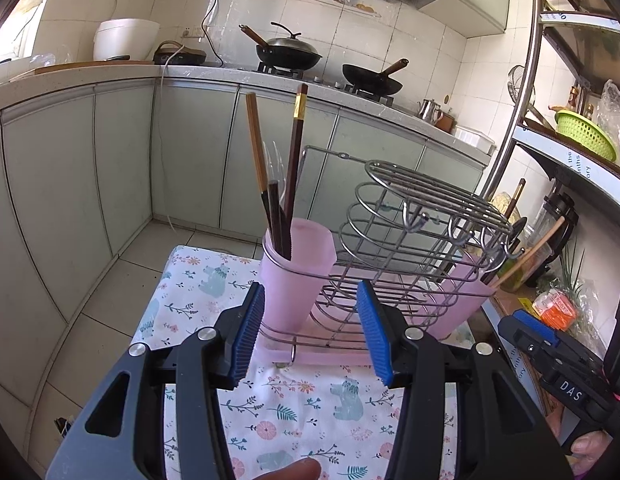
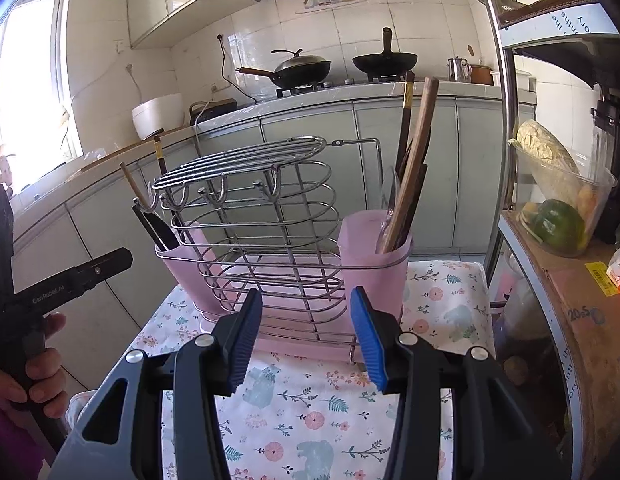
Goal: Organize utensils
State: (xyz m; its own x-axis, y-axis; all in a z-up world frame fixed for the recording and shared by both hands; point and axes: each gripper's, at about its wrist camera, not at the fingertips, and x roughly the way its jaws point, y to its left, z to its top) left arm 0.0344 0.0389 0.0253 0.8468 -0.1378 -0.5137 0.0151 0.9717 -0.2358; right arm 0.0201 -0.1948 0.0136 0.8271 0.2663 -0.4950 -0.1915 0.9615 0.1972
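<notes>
A wire utensil rack (image 1: 413, 240) stands on a table with a floral cloth (image 1: 310, 396) and holds two pink cups. In the left wrist view the near pink cup (image 1: 294, 280) carries chopsticks (image 1: 296, 152) and a clear plastic fork. The farther cup (image 1: 465, 300) holds a light wooden stick. My left gripper (image 1: 310, 304) is open just short of the rack's base, with nothing between its fingers. In the right wrist view the rack (image 2: 262, 216) is straight ahead. The right-hand cup (image 2: 373, 260) holds chopsticks and a wooden utensil (image 2: 413, 160). My right gripper (image 2: 306, 308) is open and holds nothing.
A metal shelf post (image 2: 503, 120) and shelves with a plastic tub of vegetables (image 2: 557, 208) crowd the right side. Kitchen cabinets and a counter with woks (image 1: 290, 54) run behind. A hand (image 2: 34, 376) holds the left gripper's handle (image 2: 70, 280) at the left of the right wrist view.
</notes>
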